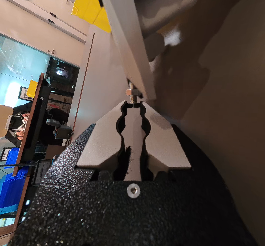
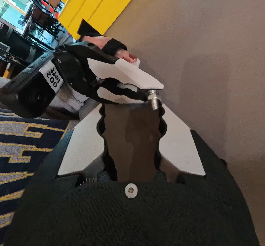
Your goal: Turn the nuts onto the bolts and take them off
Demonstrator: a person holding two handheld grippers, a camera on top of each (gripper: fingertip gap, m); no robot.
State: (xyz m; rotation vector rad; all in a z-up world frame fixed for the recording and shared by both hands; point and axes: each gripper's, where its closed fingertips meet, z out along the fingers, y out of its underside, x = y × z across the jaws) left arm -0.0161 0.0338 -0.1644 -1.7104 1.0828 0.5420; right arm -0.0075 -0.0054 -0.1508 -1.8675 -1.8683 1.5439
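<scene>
My left gripper is shut on the head of a small silver bolt, held at the very fingertips. A silver nut sits partway along its thread. In the right wrist view the left gripper reaches in from the left, holding the bolt with the nut on it. My right gripper is open wide, and the bolt's threaded end lies just beside its right fingertip. One white finger of the right gripper crosses the left wrist view down to the nut, blurred.
A tan table top lies under both grippers. Yellow bins stand at its far edge, also in the left wrist view. A patterned dark carpet lies to the left. Blue bins and a person are in the background. From my right tips it is roughly 12 cm to the patterned dark carpet; from my left, 20 cm.
</scene>
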